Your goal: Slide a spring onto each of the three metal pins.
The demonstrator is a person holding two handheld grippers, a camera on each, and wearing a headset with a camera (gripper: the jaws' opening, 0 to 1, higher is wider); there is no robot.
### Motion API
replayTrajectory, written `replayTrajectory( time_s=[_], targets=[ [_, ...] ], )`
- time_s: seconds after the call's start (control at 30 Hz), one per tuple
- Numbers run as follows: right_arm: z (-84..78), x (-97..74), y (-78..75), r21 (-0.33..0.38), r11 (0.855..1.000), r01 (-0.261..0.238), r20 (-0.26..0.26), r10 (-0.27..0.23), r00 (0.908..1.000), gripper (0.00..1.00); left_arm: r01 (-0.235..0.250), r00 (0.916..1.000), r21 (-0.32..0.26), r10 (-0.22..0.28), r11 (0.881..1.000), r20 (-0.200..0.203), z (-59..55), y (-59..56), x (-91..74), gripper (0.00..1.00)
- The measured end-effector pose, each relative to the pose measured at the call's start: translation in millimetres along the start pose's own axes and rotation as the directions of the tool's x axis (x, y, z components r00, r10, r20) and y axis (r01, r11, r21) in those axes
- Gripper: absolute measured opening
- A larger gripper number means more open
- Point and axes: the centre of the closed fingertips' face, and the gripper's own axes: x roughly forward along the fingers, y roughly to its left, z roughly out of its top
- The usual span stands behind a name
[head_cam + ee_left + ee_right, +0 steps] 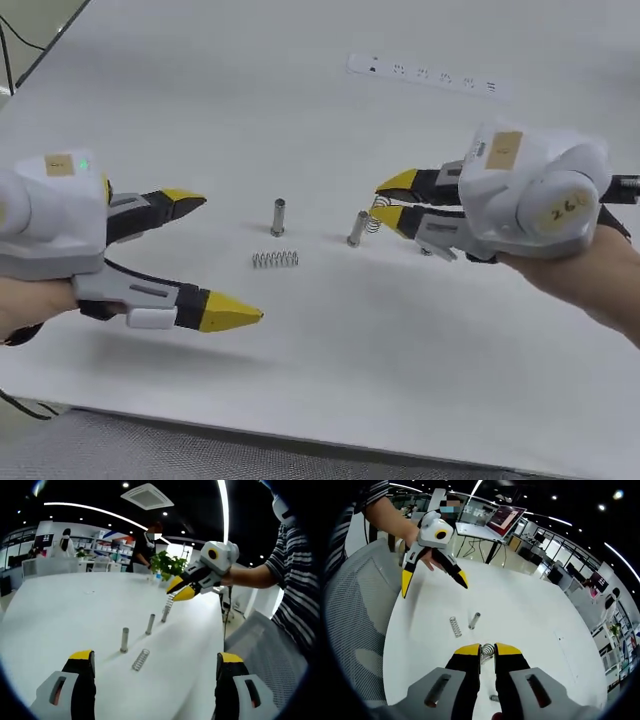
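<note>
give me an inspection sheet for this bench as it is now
surface: white table, flat, mostly bare
job's things: three pins upright in a row; loose spring lies flat near them; held spring at the far pins, cannot tell if it is on one
clutter: power strip at the far side
grippers: left gripper open, holding nothing; right gripper shut on held spring
cables: cable off the far left corner
surroundings: office, people, plant, mesh chair
</note>
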Motion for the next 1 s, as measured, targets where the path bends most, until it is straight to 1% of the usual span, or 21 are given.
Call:
replayTrajectory(
  time_s=[0.1, 0.17, 0.23, 0.27, 0.3, 0.37, 0.5, 0.57, 0.7, 0.83, 1.0],
  targets=[
    [-2.9, 1.7, -5.6, 0.015, 1.000, 0.024, -0.007, -0.024, 0.9997, 0.07, 0.013, 0.9999, 0.004, -0.013, 1.000, 0.010, 3.3, -2.8, 0.0, 0.98],
    [-3.4, 1.8, -8.6, 0.023, 0.999, 0.035, -0.008, -0.035, 0.9994, 0.07, 0.018, 0.9998, 0.010, -0.018, 1.000, 0.003, 2.4, -3.2, 0.2, 0.98],
    [-3.2, 2.0, -11.4, 0.035, 0.999, 0.040, -0.004, -0.040, 0.9992, 0.07, 0.011, 0.9999, 0.010, -0.011, 1.000, 0.002, 2.6, -1.3, -0.2, 0.98],
    [-3.6, 2.6, -13.0, 0.053, 0.998, 0.039, -0.003, -0.039, 0.9992, 0.07, 0.006, 1.0000, 0.008, -0.006, 1.000, 0.006, 3.4, -0.2, -0.4, 0.98],
    [-3.6, 2.9, -14.2, 0.053, 0.998, 0.041, -0.003, -0.041, 0.9992, 0.07, 0.003, 0.9999, 0.008, -0.003, 1.000, 0.011, 4.5, 0.4, -0.6, 0.98],
    [-3.7, 4.0, -18.2, 0.057, 0.997, 0.050, -0.005, -0.050, 0.9987, 0.07, 0.005, 0.9999, 0.011, -0.005, 1.000, 0.016, 6.3, 0.0, -0.7, 0.98],
    [-3.8, 6.9, -24.1, 0.108, 0.993, 0.055, 0.003, -0.056, 0.9984, 0.07, 0.011, 0.9999, 0.019, -0.011, 1.000, 0.011, 5.5, 0.0, -1.1, 0.98],
    [-3.1, 7.8, -24.6, 0.121, 0.991, 0.056, 0.006, -0.057, 0.9983, 0.07, 0.012, 0.9999, 0.019, -0.012, 1.000, 0.008, 4.3, 0.0, -1.4, 0.98],
    [-4.2, 10.4, -24.1, 0.117, 0.991, 0.057, -0.006, -0.057, 0.9984, 0.07, 0.016, 0.9999, 0.019, -0.016, 1.000, 0.005, 2.6, -0.9, -1.5, 0.97],
    [-1.4, 13.6, -23.1, 0.123, 0.991, 0.052, -0.001, -0.052, 0.9987, 0.07, 0.012, 0.9999, 0.017, -0.012, 1.000, 0.004, 1.2, -1.5, -1.5, 0.96],
    [-5.4, 17.7, -19.1, 0.122, 0.992, 0.042, -0.013, -0.041, 0.9991, 0.07, 0.009, 1.0000, 0.017, -0.009, 1.000, 0.000, -0.1, -2.0, -1.8, 0.96]
  ],
)
